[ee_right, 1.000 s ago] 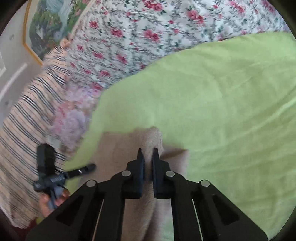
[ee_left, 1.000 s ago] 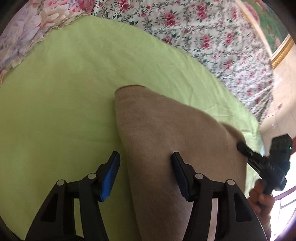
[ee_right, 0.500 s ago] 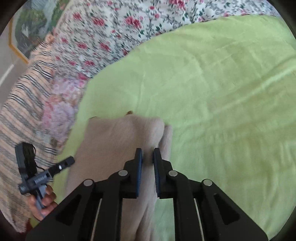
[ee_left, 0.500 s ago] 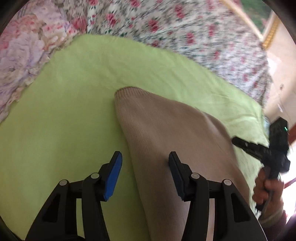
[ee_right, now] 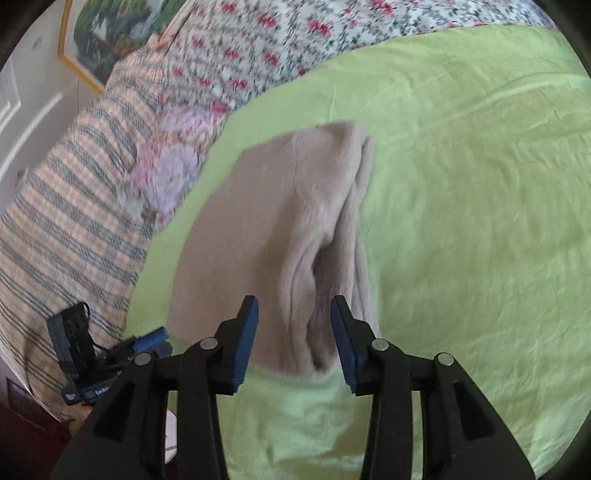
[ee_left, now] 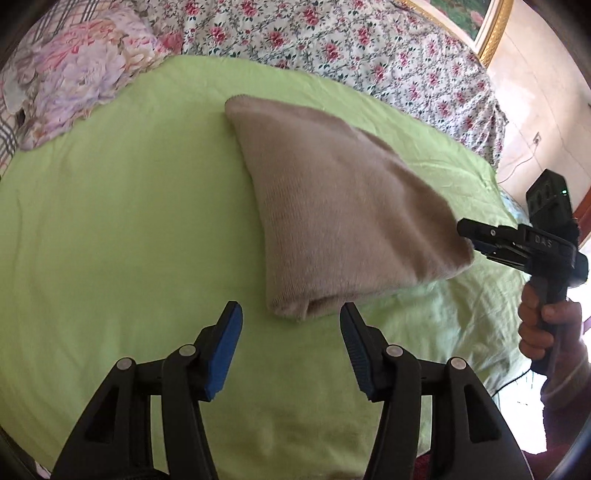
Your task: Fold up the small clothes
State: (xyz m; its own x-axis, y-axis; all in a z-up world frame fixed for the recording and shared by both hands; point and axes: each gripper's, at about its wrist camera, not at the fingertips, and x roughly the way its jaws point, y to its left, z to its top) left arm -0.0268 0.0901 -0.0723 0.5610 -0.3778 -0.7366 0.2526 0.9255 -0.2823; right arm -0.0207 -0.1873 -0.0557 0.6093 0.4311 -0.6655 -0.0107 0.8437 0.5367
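A beige knitted garment (ee_left: 332, 206) lies folded on the green sheet (ee_left: 110, 221); it also shows in the right wrist view (ee_right: 288, 229). My left gripper (ee_left: 290, 325) is open and empty, just short of the garment's near corner. My right gripper (ee_right: 293, 321) is open, its jaws on either side of a raised ridge of the garment's near end without gripping it. The right gripper also shows in the left wrist view (ee_left: 469, 236) at the garment's right corner. The left gripper shows in the right wrist view (ee_right: 147, 341) at the lower left.
A floral bedspread (ee_left: 369, 48) lies beyond the green sheet. A flowered pillow (ee_left: 74, 74) and a striped blanket (ee_right: 62, 221) lie at the left side. A framed picture (ee_left: 487, 22) hangs on the wall. The bed's edge runs at the right (ee_left: 498, 177).
My right gripper was shut on the garment and has opened, letting it go. Both grippers have drawn back, so the folded garment lies farther away on the sheet.
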